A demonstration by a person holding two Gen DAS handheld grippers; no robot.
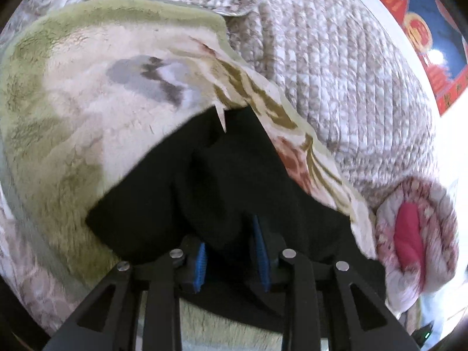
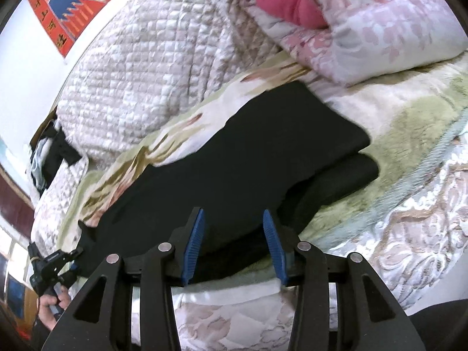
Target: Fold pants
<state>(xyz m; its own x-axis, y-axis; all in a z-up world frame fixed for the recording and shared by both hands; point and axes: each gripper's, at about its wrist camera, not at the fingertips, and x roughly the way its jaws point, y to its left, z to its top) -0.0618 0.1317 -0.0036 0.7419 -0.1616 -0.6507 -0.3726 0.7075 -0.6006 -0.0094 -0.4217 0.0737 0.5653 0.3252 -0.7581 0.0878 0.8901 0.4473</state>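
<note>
Below both cameras, the black pants (image 2: 234,152) lie on a plush floral blanket (image 2: 409,122) on the bed, their long axis running from near left to far right in the right wrist view, leg ends stacked at the far right. At the left end the left gripper (image 1: 231,245) has its jaws apart with dark cloth bunched between them, whether pinched cannot be told. Right of it, the right gripper (image 2: 232,222) hovers over the near edge with jaws apart, holding nothing.

Your black pants (image 2: 234,158) lie folded over themselves on the fleece blanket (image 2: 409,122), one layer stacked atop another, edges slightly offset.
</note>
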